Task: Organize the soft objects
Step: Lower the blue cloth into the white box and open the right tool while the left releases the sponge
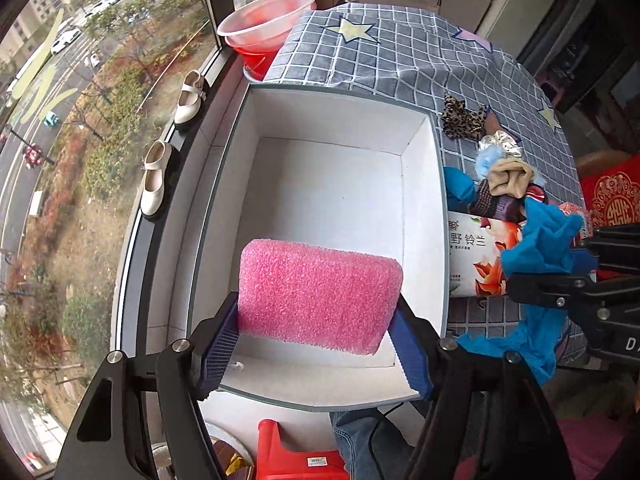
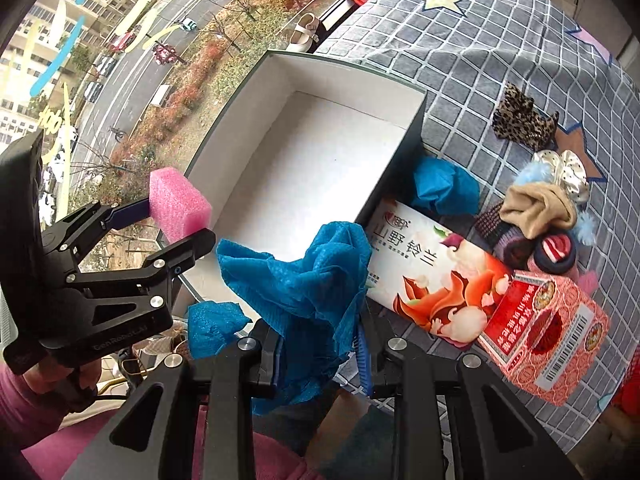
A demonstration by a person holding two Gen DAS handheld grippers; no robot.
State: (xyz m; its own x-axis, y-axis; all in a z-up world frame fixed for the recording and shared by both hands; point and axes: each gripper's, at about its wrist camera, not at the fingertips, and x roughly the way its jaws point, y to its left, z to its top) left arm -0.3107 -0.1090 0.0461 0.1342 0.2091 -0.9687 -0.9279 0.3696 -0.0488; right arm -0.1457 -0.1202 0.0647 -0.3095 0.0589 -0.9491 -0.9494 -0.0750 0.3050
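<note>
My left gripper [image 1: 316,344] is shut on a pink foam sponge [image 1: 318,294], held above the near end of a white-lined open box [image 1: 424,216]. The right wrist view shows the same sponge [image 2: 178,204] in that gripper [image 2: 176,220], over the box's [image 2: 404,148] near left rim. My right gripper [image 2: 320,356] is shut on a crumpled blue non-woven cloth [image 2: 304,280], which hangs just off the box's near right corner. From the left wrist view this cloth [image 1: 540,244] and the right gripper [image 1: 576,256] show at the right edge.
On the checked tablecloth [image 2: 500,40] right of the box lie another blue cloth [image 2: 444,186], a flowered tissue pack [image 2: 432,280], a red-patterned carton [image 2: 548,328], rolled socks [image 2: 536,208], a leopard scrunchie [image 2: 520,118] and a silver one [image 2: 568,172]. Shoes [image 1: 156,180] sit on the sill, basins [image 1: 264,24] beyond.
</note>
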